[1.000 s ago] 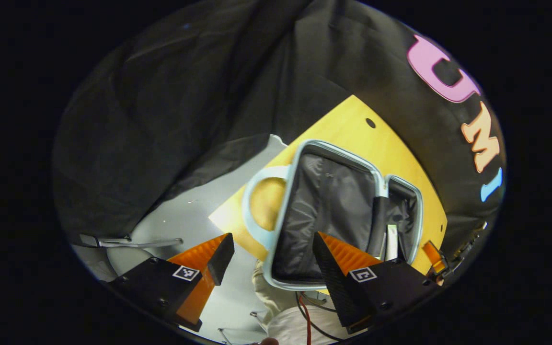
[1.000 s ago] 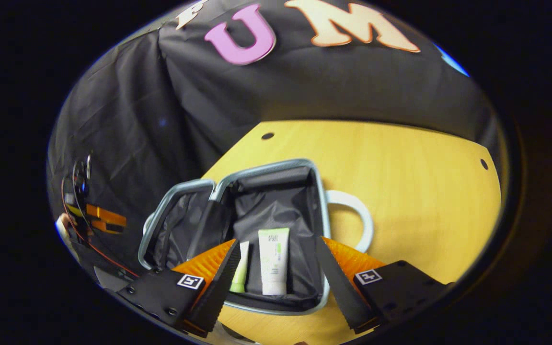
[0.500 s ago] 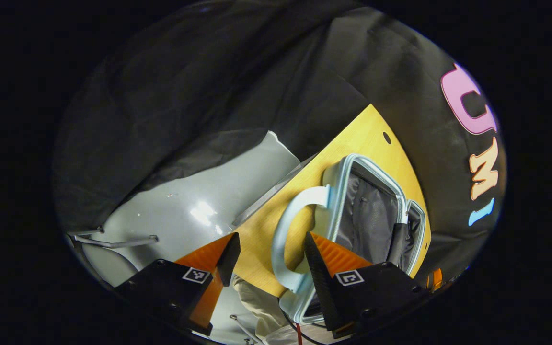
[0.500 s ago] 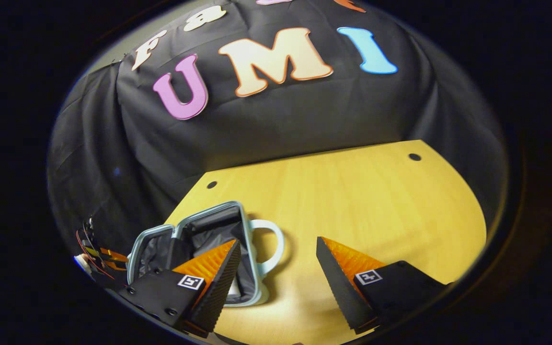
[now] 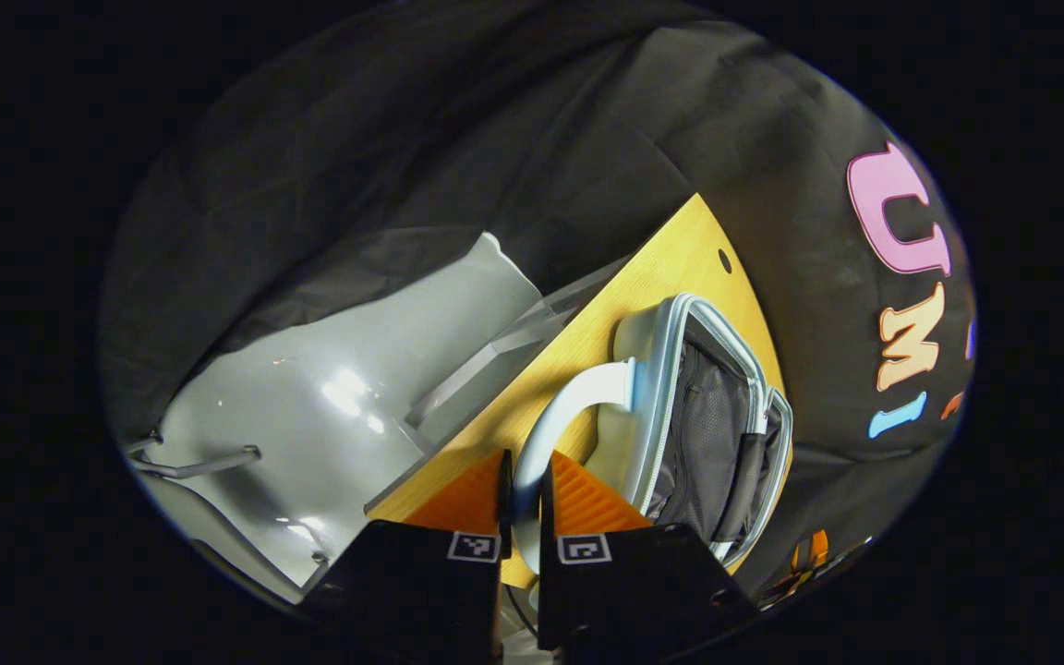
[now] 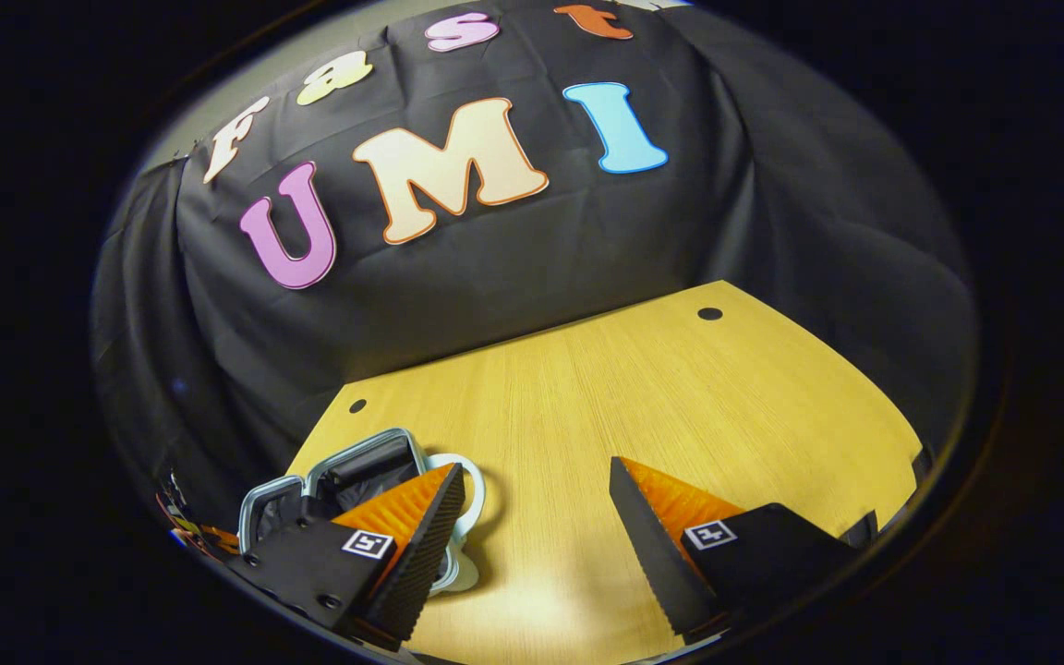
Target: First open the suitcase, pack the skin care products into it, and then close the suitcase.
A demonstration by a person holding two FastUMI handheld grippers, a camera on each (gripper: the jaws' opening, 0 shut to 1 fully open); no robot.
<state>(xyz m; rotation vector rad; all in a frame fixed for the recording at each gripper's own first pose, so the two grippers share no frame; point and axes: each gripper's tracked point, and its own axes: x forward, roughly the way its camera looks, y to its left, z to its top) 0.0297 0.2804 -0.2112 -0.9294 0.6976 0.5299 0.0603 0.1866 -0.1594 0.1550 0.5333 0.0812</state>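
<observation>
Wooden tabletop (image 6: 643,416) spread wide and bare across the right gripper view, where the pale-blue suitcase (image 6: 347,476) sat open at lower left near the table's edge. Right gripper (image 6: 537,517) hovered with fingers apart. Lower centre of the left gripper view, the left gripper (image 5: 523,489) pinched the suitcase handle (image 5: 555,416).

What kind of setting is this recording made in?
Likely a staged recording booth, not a home: black cloth wall draped behind, a bare wooden table with drilled holes, and a small suitcase as prop.
</observation>
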